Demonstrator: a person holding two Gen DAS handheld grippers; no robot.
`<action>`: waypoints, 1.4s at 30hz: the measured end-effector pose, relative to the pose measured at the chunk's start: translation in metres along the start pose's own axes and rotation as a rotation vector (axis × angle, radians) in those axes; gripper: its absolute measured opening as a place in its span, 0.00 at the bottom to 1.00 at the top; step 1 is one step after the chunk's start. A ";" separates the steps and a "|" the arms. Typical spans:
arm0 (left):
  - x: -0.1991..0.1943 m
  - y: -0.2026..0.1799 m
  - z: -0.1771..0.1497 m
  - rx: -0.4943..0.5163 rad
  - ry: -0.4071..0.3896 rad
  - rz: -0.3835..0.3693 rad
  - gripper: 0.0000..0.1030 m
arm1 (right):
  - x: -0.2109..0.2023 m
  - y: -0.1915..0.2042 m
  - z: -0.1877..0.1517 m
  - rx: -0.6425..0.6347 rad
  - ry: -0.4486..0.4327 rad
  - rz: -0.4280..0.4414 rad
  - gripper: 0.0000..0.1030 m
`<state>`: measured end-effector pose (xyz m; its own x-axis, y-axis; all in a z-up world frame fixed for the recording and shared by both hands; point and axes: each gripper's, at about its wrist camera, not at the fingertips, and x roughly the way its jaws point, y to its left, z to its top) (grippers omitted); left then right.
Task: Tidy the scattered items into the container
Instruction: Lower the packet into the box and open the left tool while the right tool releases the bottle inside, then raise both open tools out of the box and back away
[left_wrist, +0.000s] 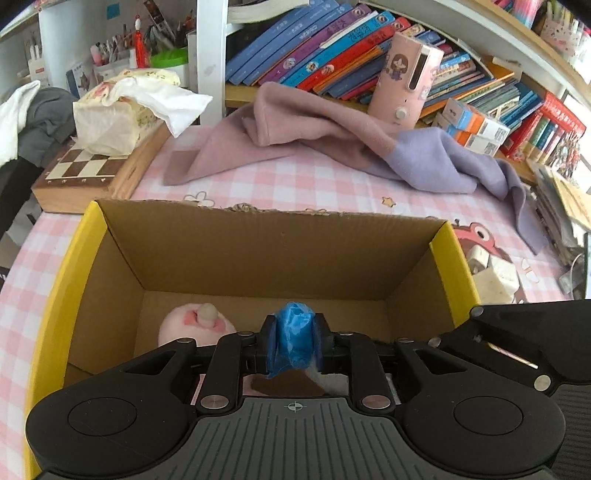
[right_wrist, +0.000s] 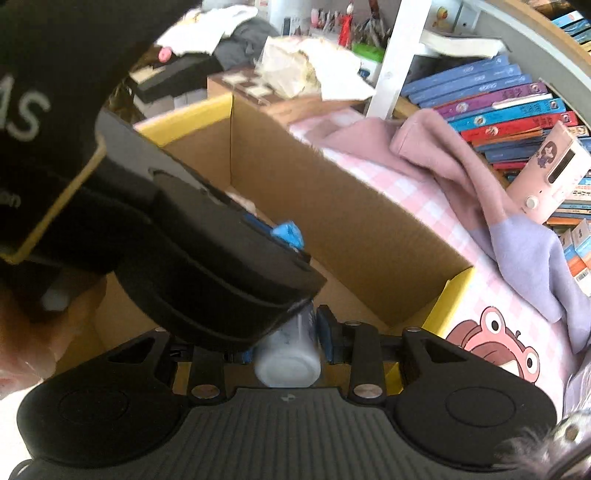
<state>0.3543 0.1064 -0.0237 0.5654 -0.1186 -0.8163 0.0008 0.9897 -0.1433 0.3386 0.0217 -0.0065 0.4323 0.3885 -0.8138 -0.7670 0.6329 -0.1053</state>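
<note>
Over the cardboard box (left_wrist: 258, 251) we hold the left gripper (left_wrist: 295, 341), jaws slightly apart around a blue roll (left_wrist: 295, 332); a pink plush (left_wrist: 195, 325) lies inside, white blocks (left_wrist: 493, 275) wait on the counter. From the right wrist, our right gripper (right_wrist: 288, 343), jaws narrowly parted, brackets a white bottle (right_wrist: 288, 360) over the box.

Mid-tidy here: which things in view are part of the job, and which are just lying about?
Job:
cardboard box
pink plush toy in the box
blue roll in the left tongs
white bottle in the right tongs

Lying about:
books
pink cloth
chessboard
tissue pack
</note>
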 end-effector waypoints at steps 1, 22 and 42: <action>-0.002 0.000 -0.001 0.000 -0.007 0.005 0.45 | -0.004 0.000 0.000 0.007 -0.019 0.004 0.57; -0.129 -0.014 -0.047 0.048 -0.302 -0.007 0.69 | -0.118 0.023 -0.036 0.028 -0.319 -0.104 0.66; -0.207 -0.020 -0.154 0.059 -0.387 0.056 0.77 | -0.194 0.061 -0.128 0.141 -0.446 -0.272 0.71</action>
<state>0.1105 0.0990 0.0622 0.8348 -0.0360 -0.5493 0.0017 0.9980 -0.0629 0.1474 -0.1004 0.0715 0.7894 0.4250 -0.4430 -0.5415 0.8220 -0.1763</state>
